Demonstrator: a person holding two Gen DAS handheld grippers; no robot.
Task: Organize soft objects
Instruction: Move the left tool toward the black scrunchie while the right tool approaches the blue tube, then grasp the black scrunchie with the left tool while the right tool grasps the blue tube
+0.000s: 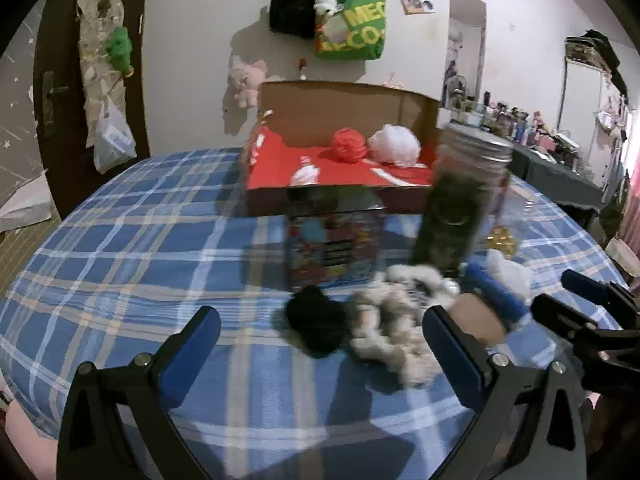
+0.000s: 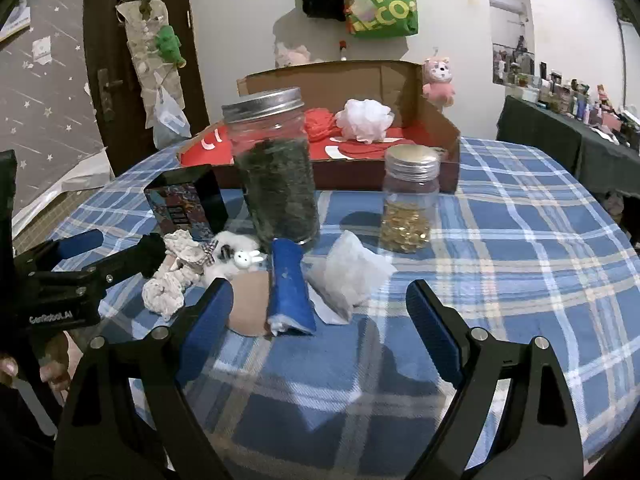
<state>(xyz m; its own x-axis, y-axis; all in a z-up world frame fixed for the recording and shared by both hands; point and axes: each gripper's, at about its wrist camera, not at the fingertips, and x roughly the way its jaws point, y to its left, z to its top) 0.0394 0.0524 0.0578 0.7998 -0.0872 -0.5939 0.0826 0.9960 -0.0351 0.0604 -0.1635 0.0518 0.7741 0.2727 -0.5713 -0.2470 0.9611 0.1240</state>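
Soft things lie on the blue plaid cloth: a black scrunchie (image 1: 316, 326), a cream scrunchie (image 1: 390, 334) (image 2: 166, 292), a fluffy white piece with a bunny charm (image 2: 244, 258), a blue roll (image 2: 290, 286) (image 1: 498, 292), a tan pad (image 2: 250, 304) and a white pouch (image 2: 348, 276). A cardboard box with red lining (image 1: 344, 172) (image 2: 436, 120) holds a red pouf (image 1: 349, 145) (image 2: 319, 123) and a white pouf (image 1: 394, 145) (image 2: 363, 120). My left gripper (image 1: 322, 344) is open just before the scrunchies. My right gripper (image 2: 320, 308) is open around the blue roll and pouch, not touching.
A tall jar of dark stuff (image 2: 276, 172) (image 1: 460, 200), a small jar of gold bits (image 2: 408, 200) and a colourful black box (image 2: 186, 202) (image 1: 332, 240) stand between the soft things and the cardboard box. Bags hang on the wall (image 2: 380, 0). A cluttered dark table (image 2: 580, 132) stands right.
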